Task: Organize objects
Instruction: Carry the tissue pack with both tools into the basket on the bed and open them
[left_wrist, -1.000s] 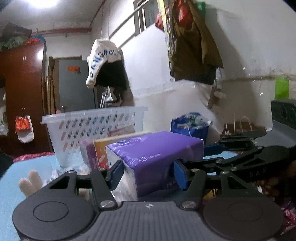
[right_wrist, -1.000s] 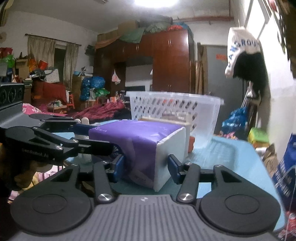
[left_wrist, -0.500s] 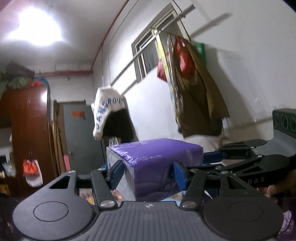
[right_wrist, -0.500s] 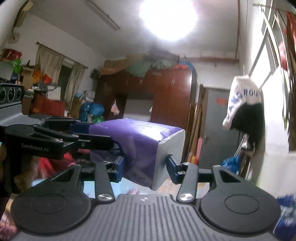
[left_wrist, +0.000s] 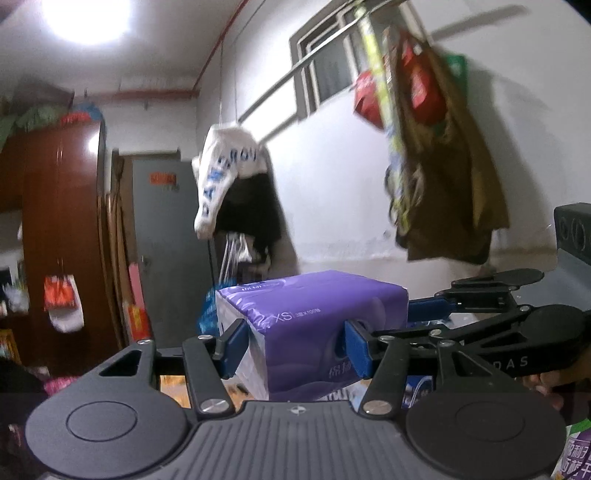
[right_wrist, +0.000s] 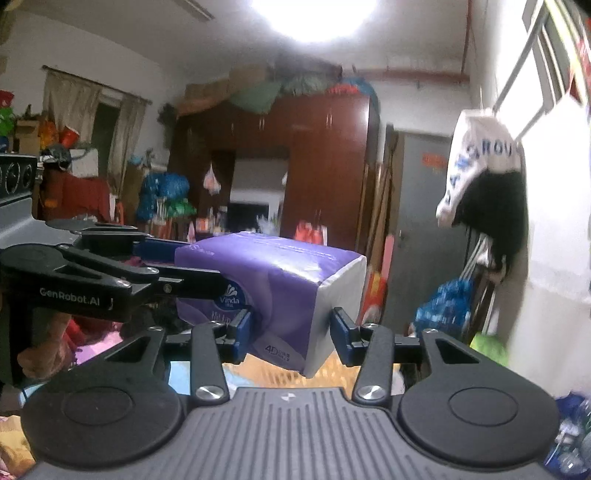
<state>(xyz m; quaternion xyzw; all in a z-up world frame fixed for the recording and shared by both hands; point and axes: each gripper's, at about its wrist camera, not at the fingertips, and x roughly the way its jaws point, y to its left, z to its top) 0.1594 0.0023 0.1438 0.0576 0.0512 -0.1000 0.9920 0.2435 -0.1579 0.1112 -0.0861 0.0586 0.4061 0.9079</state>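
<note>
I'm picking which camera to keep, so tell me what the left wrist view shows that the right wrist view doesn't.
Only the left wrist view shows the brown garment and red bags hanging by the window.

Only the right wrist view shows the curtained window and the cluttered far side of the room.

Both show the purple tissue pack clamped by the left gripper and right gripper, the white cap and the wardrobe.
</note>
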